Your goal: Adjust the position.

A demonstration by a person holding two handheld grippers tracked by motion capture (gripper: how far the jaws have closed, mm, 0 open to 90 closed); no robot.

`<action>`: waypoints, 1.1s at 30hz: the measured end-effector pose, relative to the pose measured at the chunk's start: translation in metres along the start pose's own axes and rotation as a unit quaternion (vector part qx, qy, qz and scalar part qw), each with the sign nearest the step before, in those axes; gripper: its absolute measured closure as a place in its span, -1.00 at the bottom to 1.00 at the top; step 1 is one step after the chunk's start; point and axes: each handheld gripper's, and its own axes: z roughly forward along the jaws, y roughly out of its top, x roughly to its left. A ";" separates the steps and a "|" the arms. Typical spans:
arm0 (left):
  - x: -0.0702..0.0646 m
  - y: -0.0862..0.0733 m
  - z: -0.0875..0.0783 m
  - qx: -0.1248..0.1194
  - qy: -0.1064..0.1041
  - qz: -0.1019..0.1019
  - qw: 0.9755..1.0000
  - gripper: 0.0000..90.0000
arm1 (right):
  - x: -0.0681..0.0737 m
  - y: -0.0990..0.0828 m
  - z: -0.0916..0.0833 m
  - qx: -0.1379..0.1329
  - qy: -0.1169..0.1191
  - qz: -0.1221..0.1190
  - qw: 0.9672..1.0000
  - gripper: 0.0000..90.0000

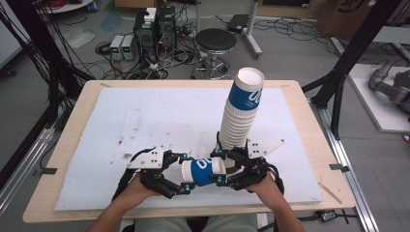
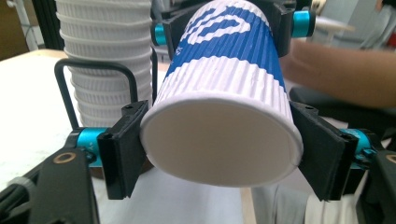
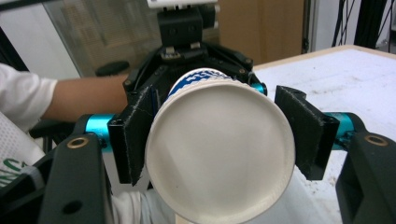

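- Near the front edge of the table [image 1: 63, 159], you are holding a blue-and-white paper cup [image 1: 203, 171] on its side between both tools, above the white mat [image 1: 145, 121].
- From the high view, your left gripper [image 1: 186, 173] is coming in from the left and your right gripper [image 1: 223, 166] from the right, each meeting one end of the cup.
- Just behind the cup, the tall stack of cups [image 1: 240, 116] is standing and leaning to the right; that lean is something the high view is giving you.
- Through the left gripper view, your left gripper [image 2: 219, 154] is pinching the cup [image 2: 222, 121] by its sides, both pads pressing on the ribbed wall, with the stack [image 2: 105, 60] rising at the far left.
- Through the right gripper view, your right gripper [image 3: 219, 135] is pinching the cup [image 3: 219, 154]: the left pad is pressing on the cup's rim, the right pad sitting at its edge.
- That same view is showing the left gripper [image 3: 187, 51] facing you from the far end of the cup, jaws around it.
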 end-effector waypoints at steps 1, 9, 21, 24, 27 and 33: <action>0.000 0.002 -0.001 0.005 0.002 0.001 1.000 -0.42 | 0.001 0.000 0.001 0.008 -0.003 -0.001 1.000 -0.32; -0.003 0.014 -0.005 0.050 0.015 0.009 0.999 -0.41 | 0.012 0.018 0.008 0.089 -0.040 -0.050 0.994 -0.52; -0.004 0.014 -0.001 0.121 0.024 0.008 0.992 -0.41 | 0.022 0.044 0.015 0.208 -0.060 -0.141 0.966 -0.54; -0.005 0.015 0.001 0.137 0.023 0.016 0.990 -0.41 | 0.022 0.047 0.023 0.253 -0.057 -0.156 0.953 -0.53; -0.006 0.015 0.003 0.154 0.028 0.021 0.987 -0.41 | 0.023 0.045 0.034 0.294 -0.052 -0.165 0.940 -0.53; -0.007 0.013 0.007 0.178 0.029 0.024 0.983 -0.41 | 0.025 0.037 0.052 0.351 -0.045 -0.192 0.915 -0.47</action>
